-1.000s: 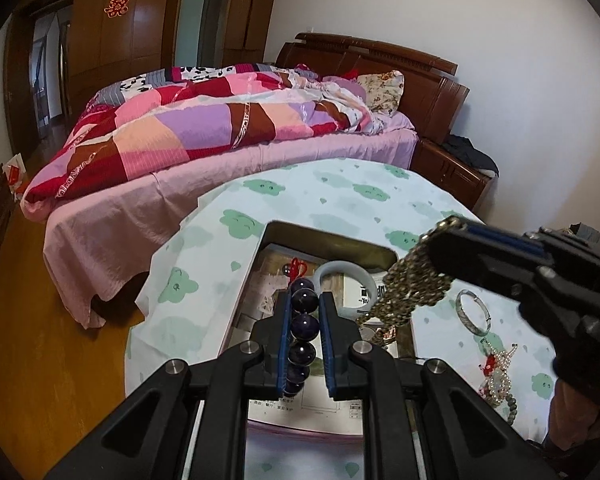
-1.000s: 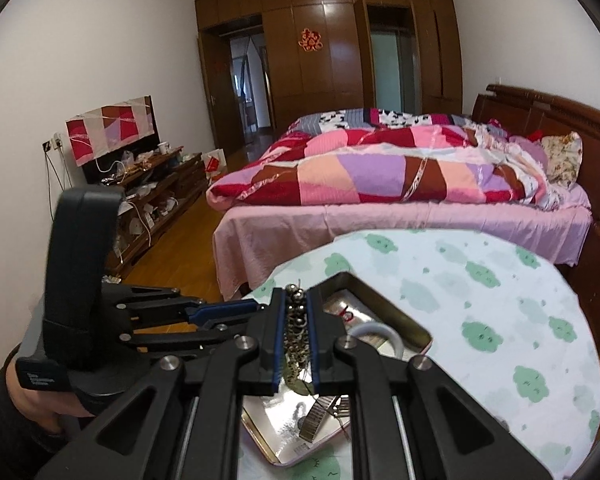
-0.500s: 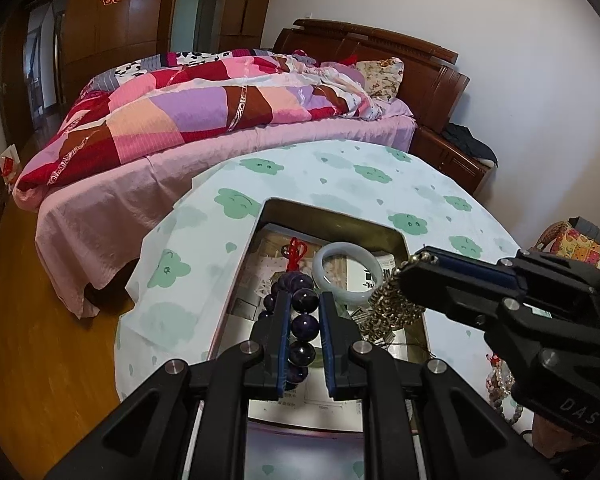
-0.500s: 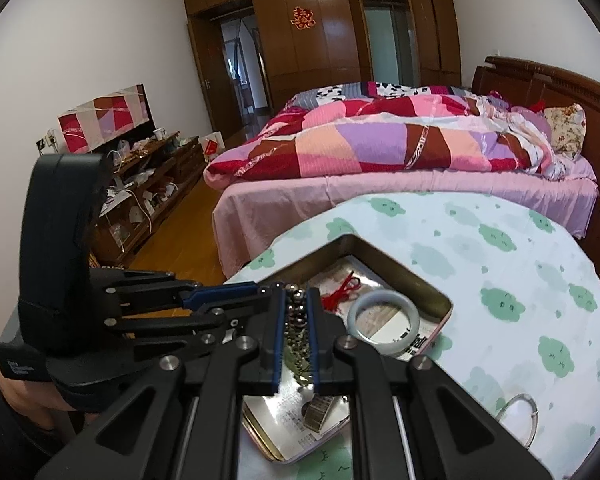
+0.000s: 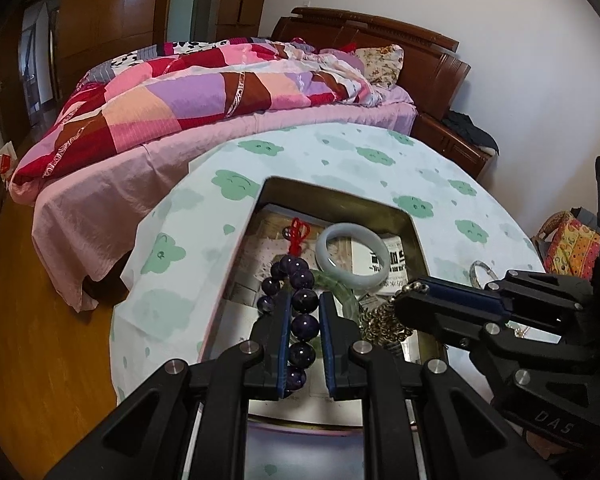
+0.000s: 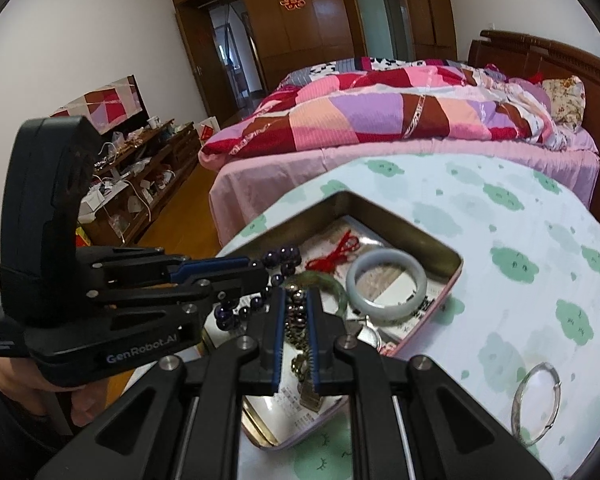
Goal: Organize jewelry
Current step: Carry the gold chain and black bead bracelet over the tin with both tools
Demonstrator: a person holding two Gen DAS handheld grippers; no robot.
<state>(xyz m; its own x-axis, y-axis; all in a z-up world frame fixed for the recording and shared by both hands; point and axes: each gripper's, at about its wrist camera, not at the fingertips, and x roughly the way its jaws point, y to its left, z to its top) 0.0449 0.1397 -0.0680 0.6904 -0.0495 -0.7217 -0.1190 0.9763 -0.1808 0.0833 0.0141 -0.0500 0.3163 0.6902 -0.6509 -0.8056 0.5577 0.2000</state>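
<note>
Holding tin (image 5: 418,240): jade bangle (image 5: 354,256), purple beads (image 5: 296,300), possibly chain (image 6: 298,320).

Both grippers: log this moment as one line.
left gripper: shut on purple bead bracelet | right gripper: shut on metal chain | both over tin tray

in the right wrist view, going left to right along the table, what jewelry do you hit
purple bead bracelet → red knotted cord → pale jade bangle → thin silver bangle, which lies outside the tin on the tablecloth.
</note>
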